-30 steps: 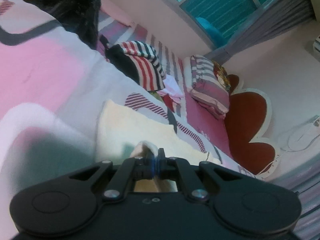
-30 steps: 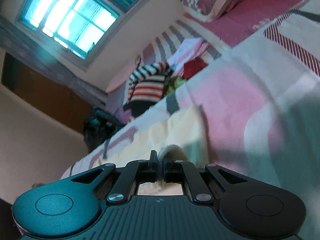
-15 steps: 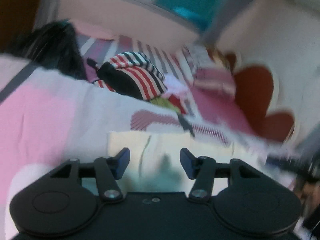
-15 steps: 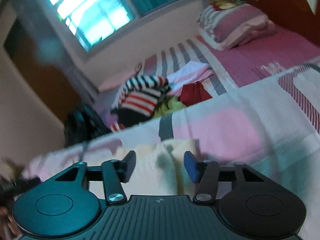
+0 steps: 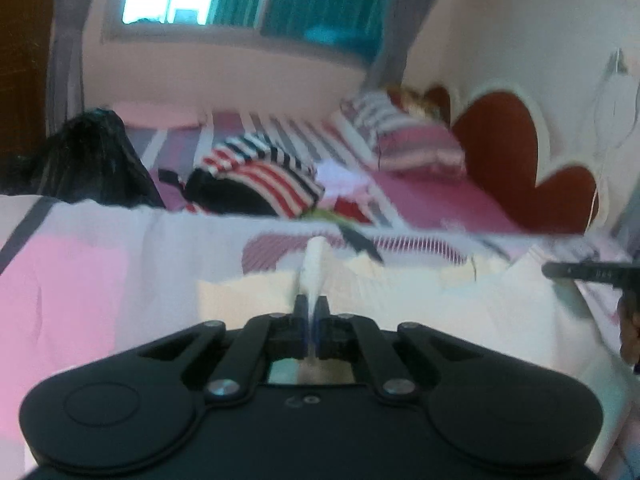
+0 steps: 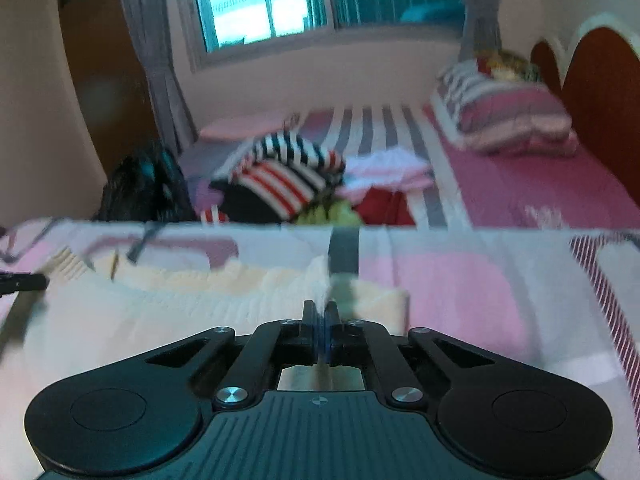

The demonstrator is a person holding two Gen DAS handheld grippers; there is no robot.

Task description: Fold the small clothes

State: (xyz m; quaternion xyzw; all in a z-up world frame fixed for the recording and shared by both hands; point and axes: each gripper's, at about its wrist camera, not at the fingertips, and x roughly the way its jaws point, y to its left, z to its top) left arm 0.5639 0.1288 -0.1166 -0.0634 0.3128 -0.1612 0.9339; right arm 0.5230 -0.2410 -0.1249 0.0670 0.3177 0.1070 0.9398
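A cream knitted garment [image 5: 460,312] lies flat on the pink and white bedspread [image 5: 80,280]. My left gripper [image 5: 311,312] is shut on a pinched fold of its left part. In the right wrist view the garment [image 6: 168,312] spreads to the left, and my right gripper [image 6: 326,320] is shut on a fold near its right edge. The tip of the right gripper [image 5: 592,272] shows at the right edge of the left wrist view. The left gripper's tip [image 6: 20,282] shows at the left edge of the right wrist view.
A pile of striped, red and green clothes [image 6: 288,184] lies beyond the bedspread's far edge. A black bag [image 5: 88,160] sits at the far left. A striped pillow [image 6: 504,116] rests by the red headboard [image 5: 504,160]. A window [image 6: 260,0] is behind.
Both grippers let go of the garment and opened half a second ago. Both have now shut on new folds of it, and the views have levelled out.
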